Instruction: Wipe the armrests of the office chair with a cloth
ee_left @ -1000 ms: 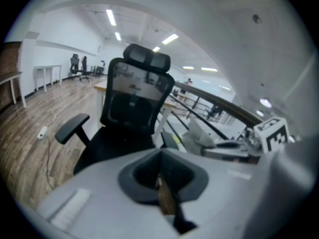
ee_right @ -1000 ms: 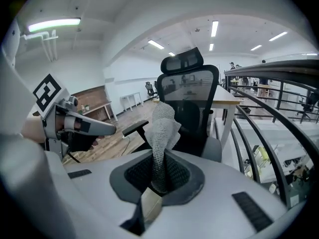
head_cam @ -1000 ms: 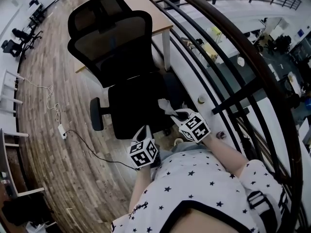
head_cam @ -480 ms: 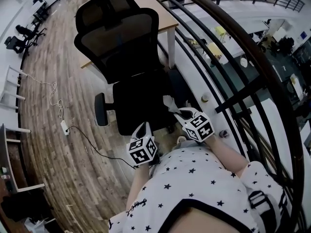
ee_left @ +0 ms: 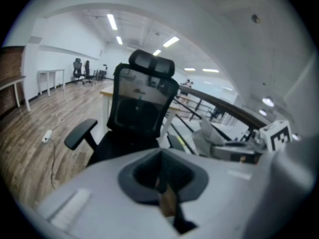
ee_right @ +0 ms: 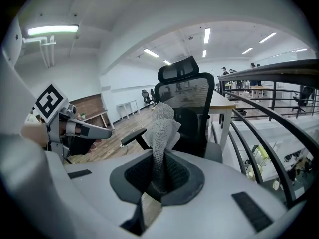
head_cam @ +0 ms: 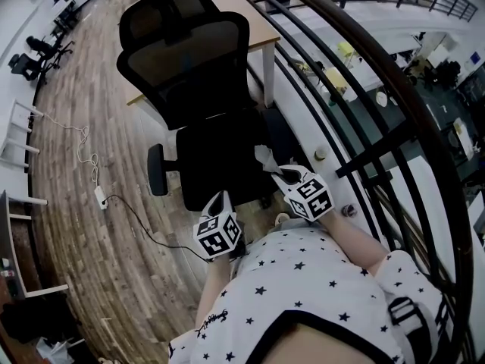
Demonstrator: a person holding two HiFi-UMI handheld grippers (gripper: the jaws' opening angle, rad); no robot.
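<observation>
"Fingers [ee_right: 180, 175] of the right gripper [ee_right: 160, 177]: what are they on?"

"They are pinched tight on the pale grey, waffle-knit cloth [ee_right: 162, 126]. Its lower part is squeezed narrow between the dark ribbed pads. Above them it stands up in a crumpled, folded tuft."

"And the left gripper [ee_left: 165, 185]?"

"Its fingers [ee_left: 141, 173] are pressed together with nothing between them, leaving only a thin slit below."

"Where is the cloth relative to the black office chair [head_cam: 189, 59]?"

"In the head view the cloth [head_cam: 264, 158] sits by the front corner of the padded seat on the railing side, near that side's armrest [head_cam: 279, 136]. I cannot tell whether it touches. The other armrest [head_cam: 157, 169], a rounded black pad on a stem, is well apart from both grippers."

"What is the chair itself like?"

"It has a see-through mesh back, a curved headrest on top and a thick dark seat cushion. It stands on a wood-plank floor [head_cam: 91, 127], with a pale wooden tabletop [head_cam: 227, 6] behind it and a curved black metal railing [head_cam: 364, 74] alongside."
</observation>
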